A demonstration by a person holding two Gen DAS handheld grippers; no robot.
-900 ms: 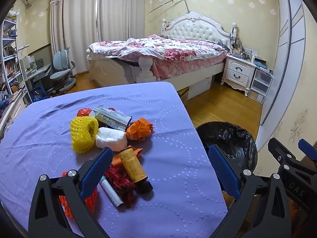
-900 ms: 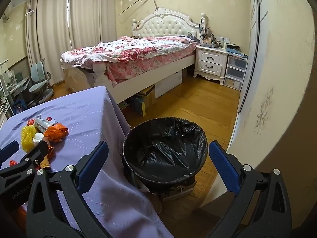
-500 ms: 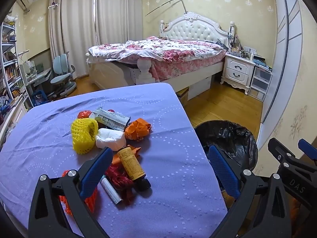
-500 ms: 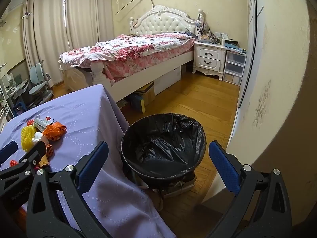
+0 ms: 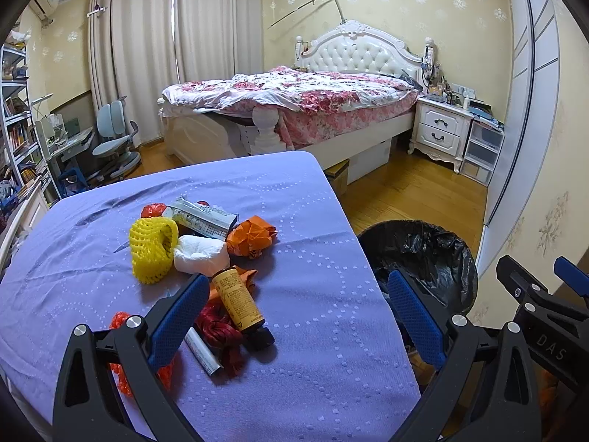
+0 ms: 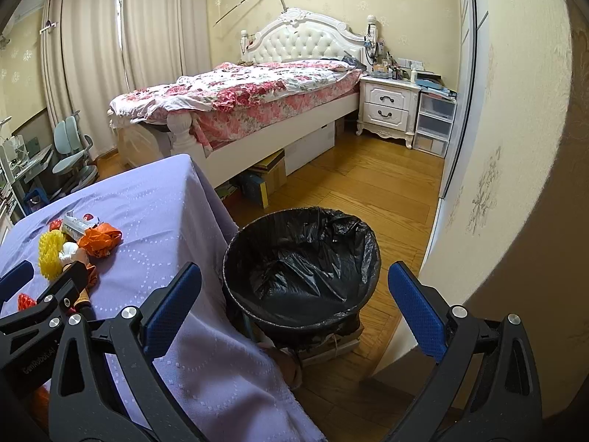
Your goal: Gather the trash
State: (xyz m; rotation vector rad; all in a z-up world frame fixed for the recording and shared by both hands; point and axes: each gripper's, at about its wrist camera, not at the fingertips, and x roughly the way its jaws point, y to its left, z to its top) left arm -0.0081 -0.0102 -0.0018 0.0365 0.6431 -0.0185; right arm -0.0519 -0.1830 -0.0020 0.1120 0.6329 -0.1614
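A pile of trash lies on the purple table [image 5: 324, 258]: a yellow foam net [image 5: 151, 248], a white wad [image 5: 198, 259], an orange wrapper [image 5: 250, 237], a printed packet [image 5: 202, 217], a brown bottle [image 5: 237, 300], red string [image 5: 219, 331], a small tube [image 5: 202, 351] and red netting [image 5: 123, 361]. My left gripper [image 5: 294, 313] is open and empty, above the table's near part, just right of the bottle. My right gripper [image 6: 294, 298] is open and empty, above the black-lined trash bin [image 6: 302, 261], which also shows in the left wrist view [image 5: 423, 258].
The bin stands on the wood floor right of the table's edge. A bed [image 5: 294, 99] and nightstand [image 5: 440, 129] stand behind. A yellow wall [image 6: 515, 184] is close on the right. A desk chair [image 5: 114, 136] and shelves [image 5: 16, 140] are at left.
Both views have shifted slightly; the trash pile and bin sit a little higher and farther in frame. Both grippers stay open and empty.
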